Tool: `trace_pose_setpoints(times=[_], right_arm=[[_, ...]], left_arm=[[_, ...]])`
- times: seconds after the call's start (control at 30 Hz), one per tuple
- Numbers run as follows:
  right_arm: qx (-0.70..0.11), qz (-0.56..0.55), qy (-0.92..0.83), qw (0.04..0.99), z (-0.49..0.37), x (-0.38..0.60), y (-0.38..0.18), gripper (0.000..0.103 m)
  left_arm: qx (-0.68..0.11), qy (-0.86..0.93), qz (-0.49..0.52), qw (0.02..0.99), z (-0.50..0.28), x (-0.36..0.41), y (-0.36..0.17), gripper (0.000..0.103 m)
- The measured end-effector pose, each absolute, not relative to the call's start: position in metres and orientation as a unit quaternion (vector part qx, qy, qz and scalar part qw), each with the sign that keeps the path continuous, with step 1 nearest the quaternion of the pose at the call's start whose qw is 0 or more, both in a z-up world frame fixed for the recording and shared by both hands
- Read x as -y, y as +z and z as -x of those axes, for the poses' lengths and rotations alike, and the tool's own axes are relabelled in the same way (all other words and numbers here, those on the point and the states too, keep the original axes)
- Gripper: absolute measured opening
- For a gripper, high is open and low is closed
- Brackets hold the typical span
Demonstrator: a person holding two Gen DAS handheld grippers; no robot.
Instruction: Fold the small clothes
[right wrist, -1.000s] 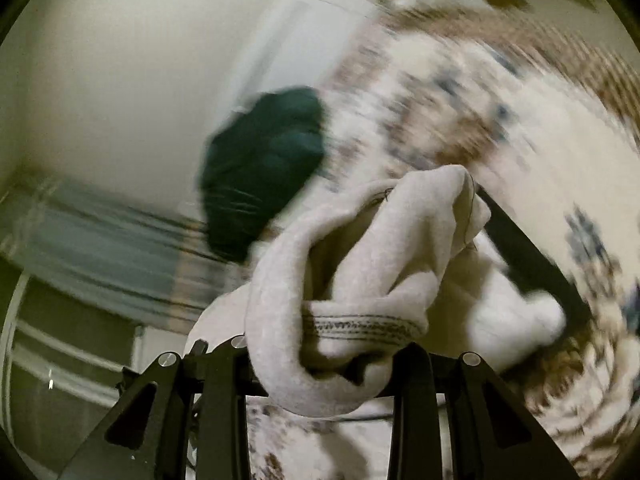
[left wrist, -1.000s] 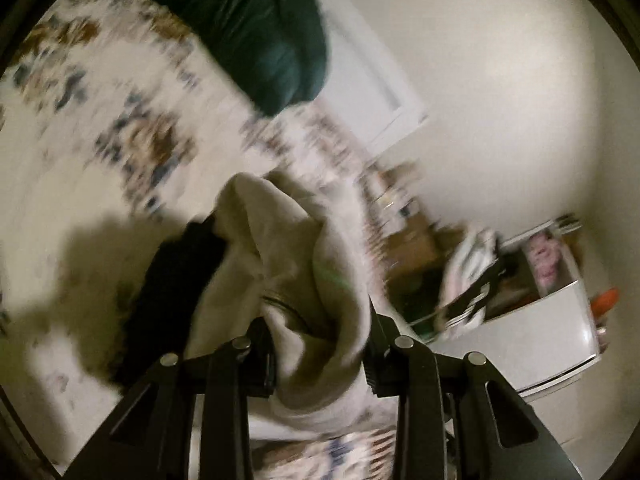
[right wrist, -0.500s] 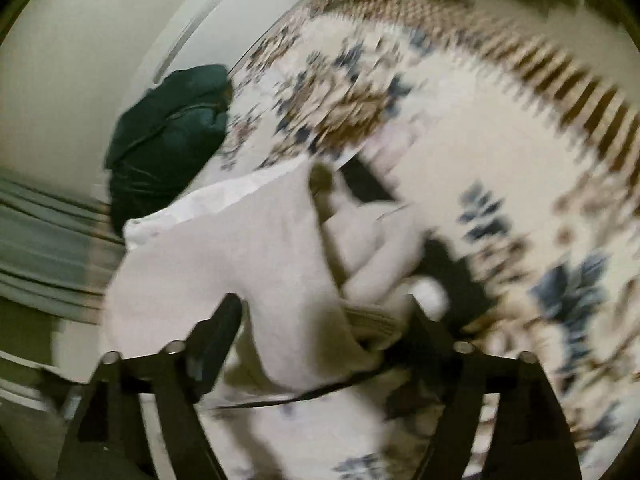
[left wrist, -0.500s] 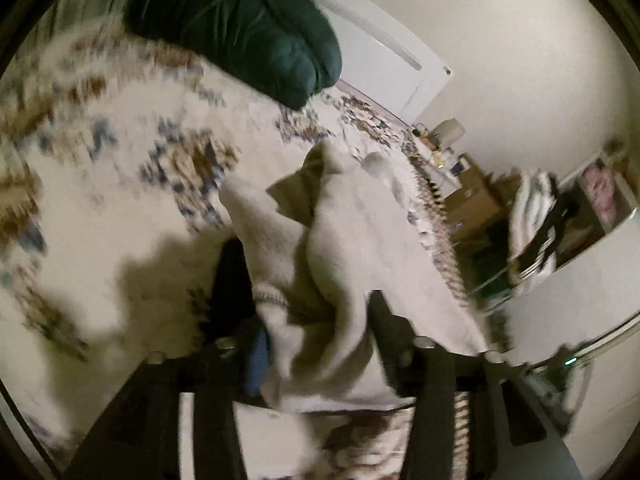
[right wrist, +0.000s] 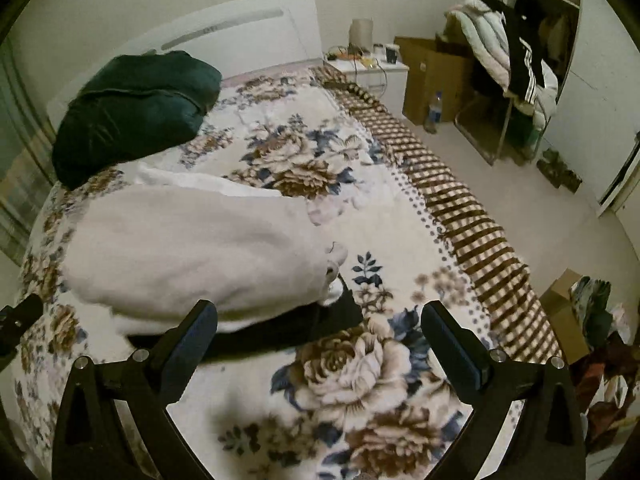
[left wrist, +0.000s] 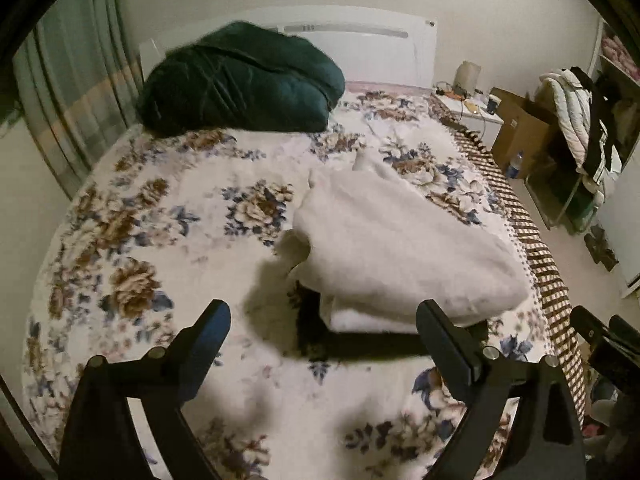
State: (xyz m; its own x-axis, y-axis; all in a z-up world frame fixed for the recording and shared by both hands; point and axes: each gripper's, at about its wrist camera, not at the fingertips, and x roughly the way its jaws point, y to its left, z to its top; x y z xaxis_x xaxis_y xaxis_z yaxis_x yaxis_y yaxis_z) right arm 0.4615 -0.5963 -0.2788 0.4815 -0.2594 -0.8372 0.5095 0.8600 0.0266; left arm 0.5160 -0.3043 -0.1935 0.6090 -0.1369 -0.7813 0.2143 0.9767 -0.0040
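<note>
I am holding my left gripper (left wrist: 324,328) above the floral bedspread (left wrist: 168,240), its fingers spread wide and gripping nothing. Just ahead of it the cream fleece garment (left wrist: 400,248) is lying folded over on the bed, resting on a black garment (left wrist: 360,346) whose edge is showing along the near side. A loose flap is sticking out at the fold's left corner; if I am nudging in from that side, I am risking catching it and peeling the top layer back open.

Moving rightward, the garment's far edge is sitting near the striped border (left wrist: 532,248) of the bedspread, so a careless push is likely sending it toward the side of the bed. The fleece looks soft and springy, and I judge it may be relaxing out of its crease unless pressed flat.

My right gripper (right wrist: 320,332) is hovering too, fingers wide apart and empty, with the same cream fleece garment (right wrist: 192,252) to its left and a small cuff or tag poking out at the corner nearest me. The black garment (right wrist: 280,336) underneath is the trap: pinching low, I could be grabbing both layers and dragging the finished fold apart.

The dark green pillow (right wrist: 132,112) is lying well clear.
</note>
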Motion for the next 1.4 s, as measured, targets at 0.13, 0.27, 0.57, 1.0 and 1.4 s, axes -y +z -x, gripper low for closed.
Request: trace_pose_setpoints(times=[0.13, 0.27, 0.57, 1.0, 1.4], right_arm=[[-0.432, -0.12, -0.227, 0.865, -0.421, 0.565, -0.221, 0.103], [-0.411, -0.106, -0.219, 0.878, -0.374, 0.53, -0.161, 0.103], [-0.374, -0.092, -0.21, 0.898, -0.255, 0.446, -0.06, 0.103], [-0.323, -0.077, -0.208, 0.92, -0.109, 0.372, 0.051, 0.103], [-0.307, -0.063, -0.181, 0.932, -0.076, 0.38, 0.091, 0.103]], left_arm=[[-0.421, -0.104, -0.03, 0.9, -0.478, 0.29, -0.155, 0.095], [-0.407, -0.111, -0.022, 0.906, -0.436, 0.272, -0.119, 0.095], [-0.374, -0.143, -0.031, 0.916, -0.332, 0.235, -0.053, 0.095], [-0.349, -0.143, -0.033, 0.926, -0.23, 0.206, 0.0, 0.095], [-0.329, -0.126, -0.029, 0.935, -0.198, 0.213, 0.017, 0.099]])
